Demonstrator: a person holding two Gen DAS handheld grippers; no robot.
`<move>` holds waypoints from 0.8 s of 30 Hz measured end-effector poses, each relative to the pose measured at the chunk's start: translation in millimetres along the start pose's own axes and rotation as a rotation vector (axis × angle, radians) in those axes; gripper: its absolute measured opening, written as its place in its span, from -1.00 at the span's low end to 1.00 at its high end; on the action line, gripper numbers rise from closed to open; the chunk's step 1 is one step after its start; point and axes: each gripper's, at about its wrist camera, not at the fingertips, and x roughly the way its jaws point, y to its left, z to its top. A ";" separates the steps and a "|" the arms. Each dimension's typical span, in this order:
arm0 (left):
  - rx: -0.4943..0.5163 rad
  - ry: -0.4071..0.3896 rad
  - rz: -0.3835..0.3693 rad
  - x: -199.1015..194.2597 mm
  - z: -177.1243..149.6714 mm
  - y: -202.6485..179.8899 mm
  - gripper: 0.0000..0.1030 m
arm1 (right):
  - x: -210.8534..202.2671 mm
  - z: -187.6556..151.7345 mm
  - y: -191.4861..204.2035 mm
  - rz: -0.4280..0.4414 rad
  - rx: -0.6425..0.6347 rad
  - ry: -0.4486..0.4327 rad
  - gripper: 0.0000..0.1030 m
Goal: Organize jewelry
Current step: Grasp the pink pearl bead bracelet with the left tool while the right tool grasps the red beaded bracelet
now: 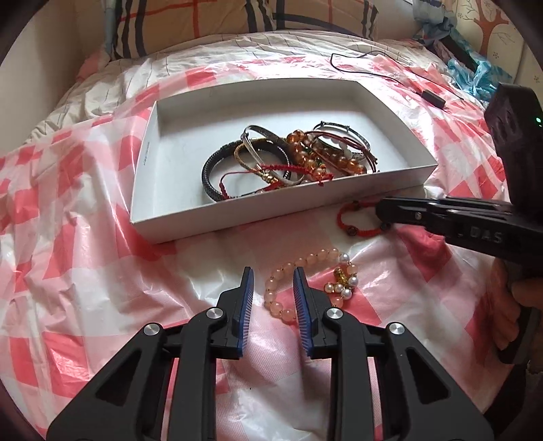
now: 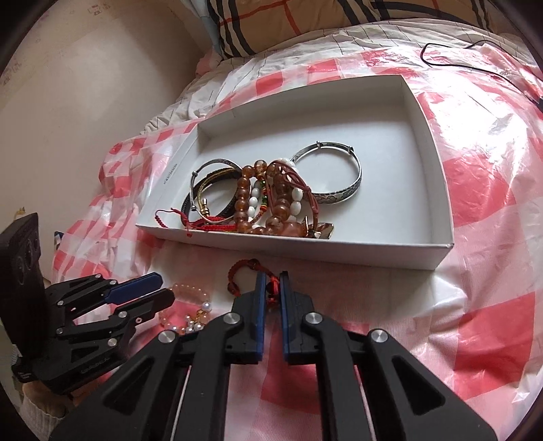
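A white open box lies on the bed with a tangle of bracelets inside: amber beads, silver bangles, dark braided bands, red cords. In front of it lies a red cord bracelet; my right gripper is shut on its near side. A pink bead bracelet with pearls and a gold charm lies nearer. My left gripper hovers open over it, the bracelet's left arc showing between the blue pads, which stand apart from it.
A red-and-white checked plastic sheet covers the rumpled bedding. A plaid pillow lies behind the box. A black cable with a small block runs at the far right, near a blue bag. A wall stands at the left.
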 end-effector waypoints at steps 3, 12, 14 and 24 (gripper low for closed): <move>0.009 0.016 0.009 6.8 -1.0 -2.0 -0.54 | -14.0 -1.9 -6.8 0.079 0.058 -0.026 -0.83; 0.051 0.002 -0.056 0.9 -1.8 -12.5 -0.86 | -42.0 -15.9 -15.0 0.302 0.200 -0.087 -0.83; 0.033 -0.015 -0.080 -6.3 -1.3 -9.7 -0.86 | -47.1 -21.5 -14.6 0.337 0.213 -0.097 -0.83; -0.070 -0.119 -0.188 -35.0 5.2 8.7 -0.86 | -44.5 -19.5 -9.3 0.410 0.213 -0.109 -0.83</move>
